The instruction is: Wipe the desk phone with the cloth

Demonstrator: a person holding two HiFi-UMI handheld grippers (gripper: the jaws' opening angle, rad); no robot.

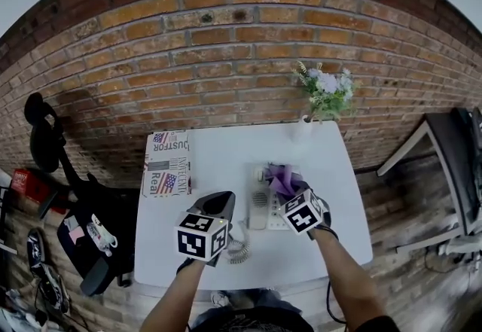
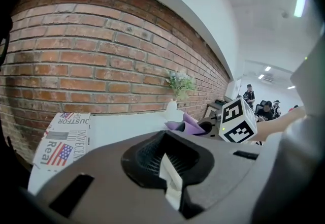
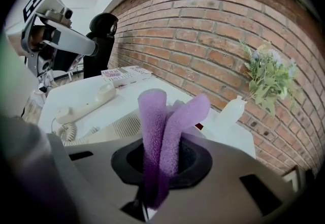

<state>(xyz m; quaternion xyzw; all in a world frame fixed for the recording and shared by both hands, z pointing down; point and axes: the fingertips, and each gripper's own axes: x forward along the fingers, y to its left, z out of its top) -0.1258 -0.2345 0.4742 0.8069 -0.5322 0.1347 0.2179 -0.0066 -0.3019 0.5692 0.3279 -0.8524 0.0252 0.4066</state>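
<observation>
The grey desk phone [image 1: 265, 211] sits on the white table [image 1: 331, 240], its handset [image 1: 258, 209] along the left side and the coiled cord [image 1: 239, 249] trailing toward me. My right gripper [image 1: 287, 191] hovers over the phone's far end, shut on a purple cloth [image 1: 284, 178] that sticks up as two folded lobes [image 3: 163, 126]. The right gripper view shows the handset [image 3: 85, 101] and the speaker grille of the phone [image 3: 121, 126] just below the jaws [image 3: 160, 167]. Left of the phone my left gripper [image 1: 218, 207] is raised, jaws shut [image 2: 170, 167], nothing held.
A white vase of flowers [image 1: 324, 95] stands at the table's far edge, close behind the phone. A flag-printed box [image 1: 167, 162] lies at the far left corner. A brick wall [image 1: 226, 59] backs the table. An office chair and bags [image 1: 90, 236] sit left, another desk [image 1: 452, 150] right.
</observation>
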